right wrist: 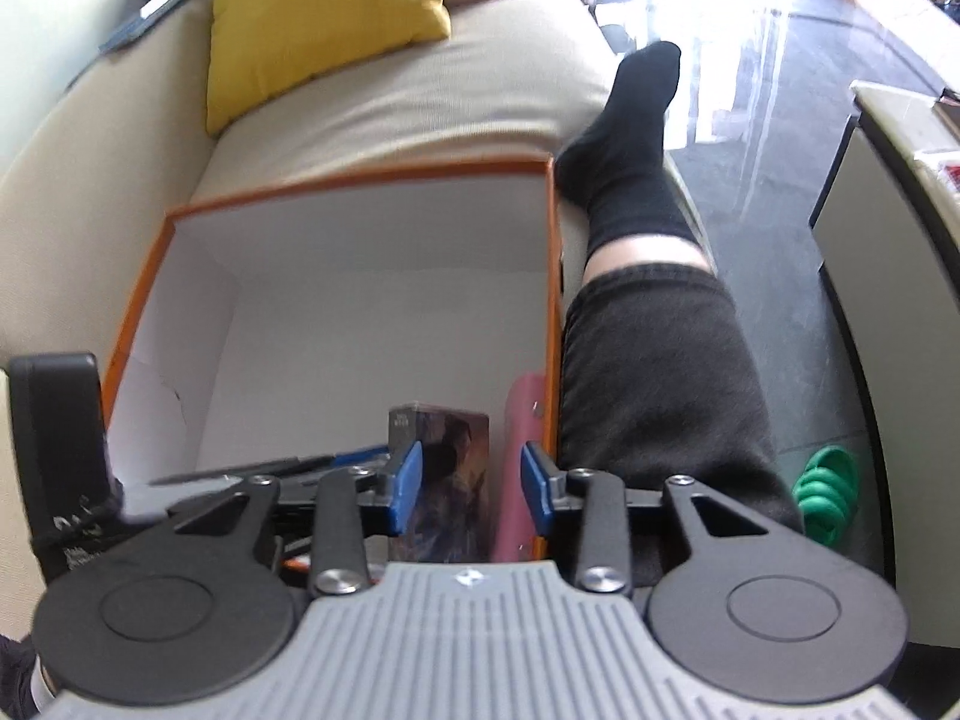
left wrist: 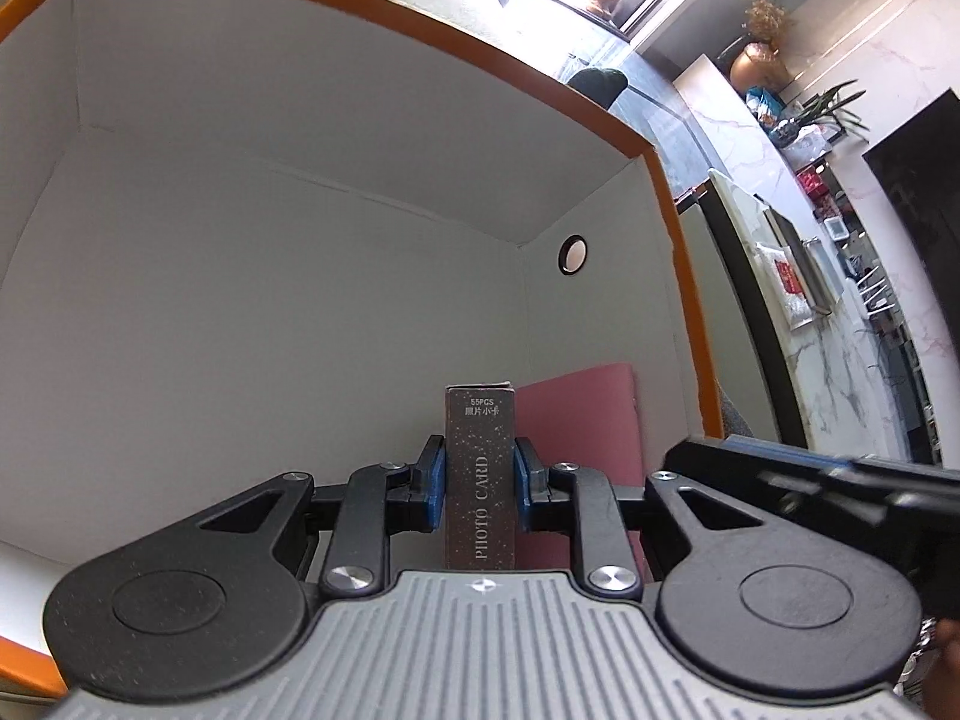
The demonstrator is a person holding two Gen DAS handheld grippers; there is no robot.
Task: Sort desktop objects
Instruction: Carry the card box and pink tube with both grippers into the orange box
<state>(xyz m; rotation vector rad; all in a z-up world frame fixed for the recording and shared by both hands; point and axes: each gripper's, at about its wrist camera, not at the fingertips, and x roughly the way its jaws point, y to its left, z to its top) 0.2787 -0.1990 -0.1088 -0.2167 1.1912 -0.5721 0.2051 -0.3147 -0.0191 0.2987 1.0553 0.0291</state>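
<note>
The left gripper (left wrist: 480,480) is clamped on a dark, slim card box (left wrist: 480,480), its blue pads (left wrist: 435,489) pressed against both narrow sides. The box stands upright between the jaws, low inside the orange-rimmed carton (left wrist: 360,30), close to the carton's right wall. Down its spine runs "PHOTO CARD", and near the top "55PCS" above a line of Chinese characters. Just beside it, against that right wall, leans a flat pink item (left wrist: 576,420).

The right gripper (right wrist: 469,483) has its jaws apart. The same card box (right wrist: 447,480) sits between its blue fingers (right wrist: 407,483), its printed dark face turned to this camera; the left finger is at the box's edge, while the right finger stands clear of it, with the pink item (right wrist: 517,468) in the gap. Whether the left finger actually touches, I cannot tell.

Both grippers tilt steeply down into the carton, which rests on a beige sofa (right wrist: 390,102). A person's leg in a black sock (right wrist: 624,144) lies along the carton's right side.
</note>
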